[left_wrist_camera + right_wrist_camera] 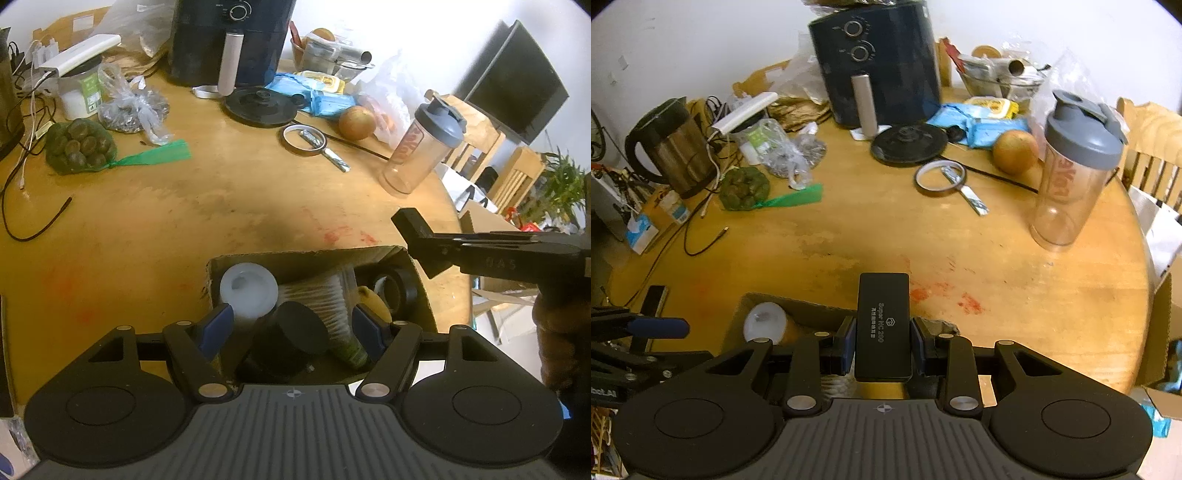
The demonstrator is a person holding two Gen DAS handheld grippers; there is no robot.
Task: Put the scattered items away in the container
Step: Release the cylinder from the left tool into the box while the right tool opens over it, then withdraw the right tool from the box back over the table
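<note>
The right claw (882,343) is clenched on a flat black slab (884,326) with pale lettering, its blue pads pressing the two long edges. Gripping across the narrow width makes sense: the slab is too long to span the other way, and this hold leaves both ends free. Its long axis runs straight ahead along the fingers, the far end pointing away from the claw and out over the desk (849,240), the near end tucked back toward the palm. The printed face looks up at the camera. Just below and ahead-left of this claw lies the open cardboard box (812,308), so the slab appears poised for a drop into it, though it is not yet inside.

The left claw (291,328) hangs released directly over that box (314,254), nothing pressed between its widely parted pads. Beneath it the box already holds a white tub (248,291) at the left pad, a black round cap (303,326) in the middle, a bundle of cotton swabs (325,299) lying diagonally, something yellow (375,301) and a roll of black tape (395,290) toward the right pad. Probably it has just let something go there.

From the left view the slab (408,218) in the right claw shows to the far right, tilted above the box's corner.
</note>
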